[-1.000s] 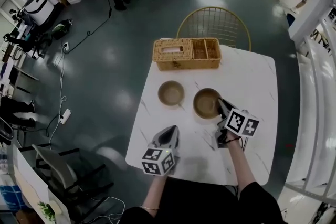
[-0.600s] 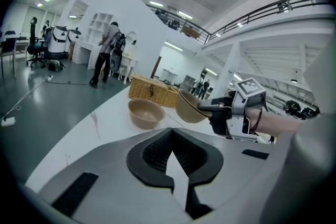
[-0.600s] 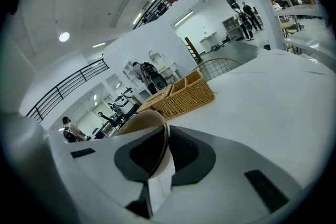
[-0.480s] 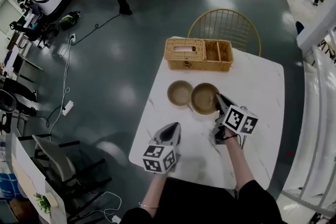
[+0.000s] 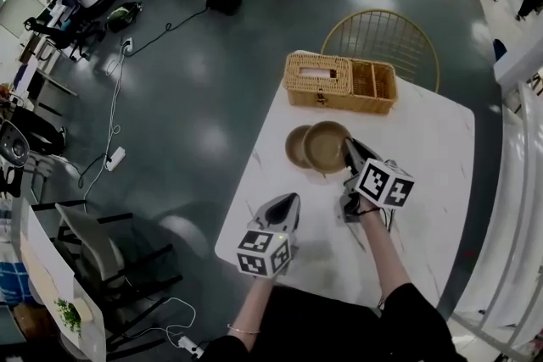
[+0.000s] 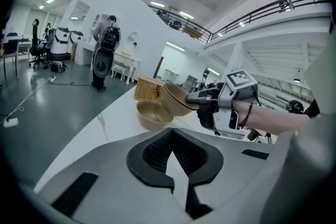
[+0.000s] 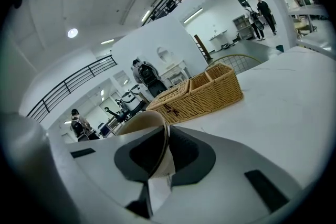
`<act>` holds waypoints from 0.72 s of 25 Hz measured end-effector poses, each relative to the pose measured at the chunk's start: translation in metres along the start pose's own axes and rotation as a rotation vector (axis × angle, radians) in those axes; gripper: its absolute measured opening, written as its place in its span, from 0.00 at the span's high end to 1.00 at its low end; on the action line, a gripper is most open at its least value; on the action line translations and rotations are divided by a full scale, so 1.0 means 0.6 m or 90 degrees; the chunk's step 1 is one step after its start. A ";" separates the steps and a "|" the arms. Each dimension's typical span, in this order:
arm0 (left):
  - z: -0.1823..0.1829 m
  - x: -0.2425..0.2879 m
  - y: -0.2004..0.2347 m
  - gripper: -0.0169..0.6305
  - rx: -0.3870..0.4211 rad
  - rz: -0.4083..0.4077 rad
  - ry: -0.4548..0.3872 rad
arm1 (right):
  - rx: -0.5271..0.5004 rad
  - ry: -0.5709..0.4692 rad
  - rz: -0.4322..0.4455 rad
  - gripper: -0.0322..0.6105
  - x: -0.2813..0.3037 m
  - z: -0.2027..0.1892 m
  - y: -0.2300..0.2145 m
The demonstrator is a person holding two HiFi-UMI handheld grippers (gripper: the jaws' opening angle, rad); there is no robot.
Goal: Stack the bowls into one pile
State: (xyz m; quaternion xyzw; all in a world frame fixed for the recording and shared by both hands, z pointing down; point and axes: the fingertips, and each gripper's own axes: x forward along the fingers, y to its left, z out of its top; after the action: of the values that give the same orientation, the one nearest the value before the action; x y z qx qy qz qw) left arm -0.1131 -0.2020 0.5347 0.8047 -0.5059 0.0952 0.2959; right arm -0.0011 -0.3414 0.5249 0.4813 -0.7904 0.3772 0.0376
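The stacking step is in hand: the right gripper (image 5: 349, 150) has its two fingers squeezed tight on the rim of a round brown bowl (image 5: 327, 146). It holds that bowl tipped in the air, partly over the other round brown bowl (image 5: 294, 147), which sits on the white marble table (image 5: 424, 140). Next, I think, the lifted bowl must come flat right above the sitting one, go down inside it, and then be let go. The right hand reaches forward and points a bit down, and the left gripper (image 5: 291, 201) hangs over the near side of the table, its fingers together with nothing in them.
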 end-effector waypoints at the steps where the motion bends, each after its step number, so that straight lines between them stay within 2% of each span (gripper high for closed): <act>1: -0.002 0.000 0.001 0.95 -0.001 0.001 0.002 | -0.007 0.003 0.004 0.89 0.008 0.000 0.004; 7: -0.008 -0.003 0.013 0.95 -0.012 0.008 0.006 | -0.056 0.024 0.015 0.89 0.048 -0.009 0.027; 18: -0.015 -0.002 0.028 0.95 -0.025 0.016 0.012 | -0.108 0.066 0.001 0.89 0.083 -0.042 0.027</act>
State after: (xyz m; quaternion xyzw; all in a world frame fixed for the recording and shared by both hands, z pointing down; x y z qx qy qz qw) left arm -0.1271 -0.2012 0.5480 0.7913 -0.5148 0.0962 0.3154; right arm -0.0481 -0.3578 0.5551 0.4557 -0.8168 0.3333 0.1188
